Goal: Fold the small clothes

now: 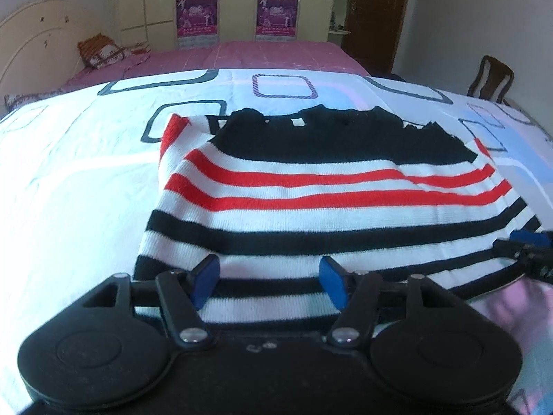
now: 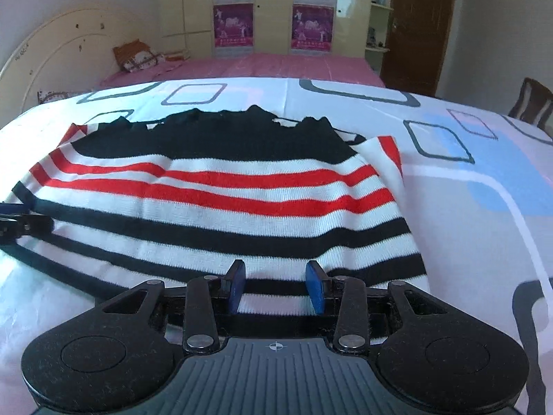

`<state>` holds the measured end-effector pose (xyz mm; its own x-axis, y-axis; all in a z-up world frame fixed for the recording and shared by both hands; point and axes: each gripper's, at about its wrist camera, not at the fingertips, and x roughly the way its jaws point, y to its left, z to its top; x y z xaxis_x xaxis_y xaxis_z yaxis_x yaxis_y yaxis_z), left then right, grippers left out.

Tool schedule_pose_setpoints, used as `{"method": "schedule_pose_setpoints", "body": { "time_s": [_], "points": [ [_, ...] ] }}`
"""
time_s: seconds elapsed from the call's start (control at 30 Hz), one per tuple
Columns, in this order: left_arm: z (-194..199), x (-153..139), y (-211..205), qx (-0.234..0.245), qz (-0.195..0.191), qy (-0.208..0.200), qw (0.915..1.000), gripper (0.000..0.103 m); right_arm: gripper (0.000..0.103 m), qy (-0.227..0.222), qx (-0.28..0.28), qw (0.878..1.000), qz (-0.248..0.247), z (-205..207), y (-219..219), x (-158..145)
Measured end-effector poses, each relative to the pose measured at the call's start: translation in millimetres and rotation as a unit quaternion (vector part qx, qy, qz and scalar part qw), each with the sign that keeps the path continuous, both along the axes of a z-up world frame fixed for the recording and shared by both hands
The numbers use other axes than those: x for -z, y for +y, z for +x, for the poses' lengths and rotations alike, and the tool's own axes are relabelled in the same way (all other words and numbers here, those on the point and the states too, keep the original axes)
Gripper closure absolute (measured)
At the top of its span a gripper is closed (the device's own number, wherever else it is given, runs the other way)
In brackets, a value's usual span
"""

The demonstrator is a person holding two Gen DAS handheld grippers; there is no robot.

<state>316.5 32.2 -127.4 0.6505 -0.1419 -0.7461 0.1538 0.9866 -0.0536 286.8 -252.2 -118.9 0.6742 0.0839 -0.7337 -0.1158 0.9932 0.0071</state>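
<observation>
A small striped knit garment (image 1: pixel 311 186) with white, red and black stripes and a black far part lies flat on the patterned white sheet (image 1: pixel 69 173). It also shows in the right wrist view (image 2: pixel 224 193). My left gripper (image 1: pixel 269 282) is open, its blue pads straddling the garment's near hem toward the left corner. My right gripper (image 2: pixel 276 287) is open, its blue pads over the near hem toward the right corner. The right gripper's tip shows at the right edge of the left wrist view (image 1: pixel 528 245). The left gripper's tip shows at the left edge of the right wrist view (image 2: pixel 13 221).
A pink bed (image 1: pixel 242 55) with a cushion (image 1: pixel 103 52) lies behind the sheet. A cream headboard (image 2: pixel 52 55), a wardrobe with posters (image 2: pixel 273 17), a brown door (image 2: pixel 421 27) and a chair (image 2: pixel 532 103) stand further back.
</observation>
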Motion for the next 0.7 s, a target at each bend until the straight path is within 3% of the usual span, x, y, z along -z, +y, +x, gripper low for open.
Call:
{"method": "schedule_pose_setpoints", "body": {
  "time_s": [0.1, 0.23, 0.5, 0.6, 0.7],
  "points": [
    [-5.1, -5.3, 3.3, -0.006, -0.002, 0.008, 0.9999, 0.032, 0.065, 0.007, -0.003, 1.000, -0.012, 1.4, 3.6, 0.2],
    [-9.9, -10.2, 8.9, -0.014, -0.008, 0.020, 0.9997, 0.025, 0.065, 0.000, 0.001, 1.000, 0.028, 3.8, 4.5, -14.6],
    [-18.5, -6.7, 27.7, -0.042, -0.076, 0.064, 0.9941, 0.019, 0.065, -0.005, -0.041, 0.997, 0.069, 8.9, 38.1, -30.5],
    [-22.1, -1.0, 38.2, -0.062, -0.124, 0.091, 0.9862, 0.017, 0.064, -0.007, -0.051, 0.996, 0.077, 11.5, 49.8, -30.9],
    [-27.6, 9.1, 56.0, -0.095, -0.196, 0.114, 0.9695, 0.017, 0.064, -0.009, -0.052, 0.995, 0.083, 15.7, 56.2, -30.4]
  ]
}}
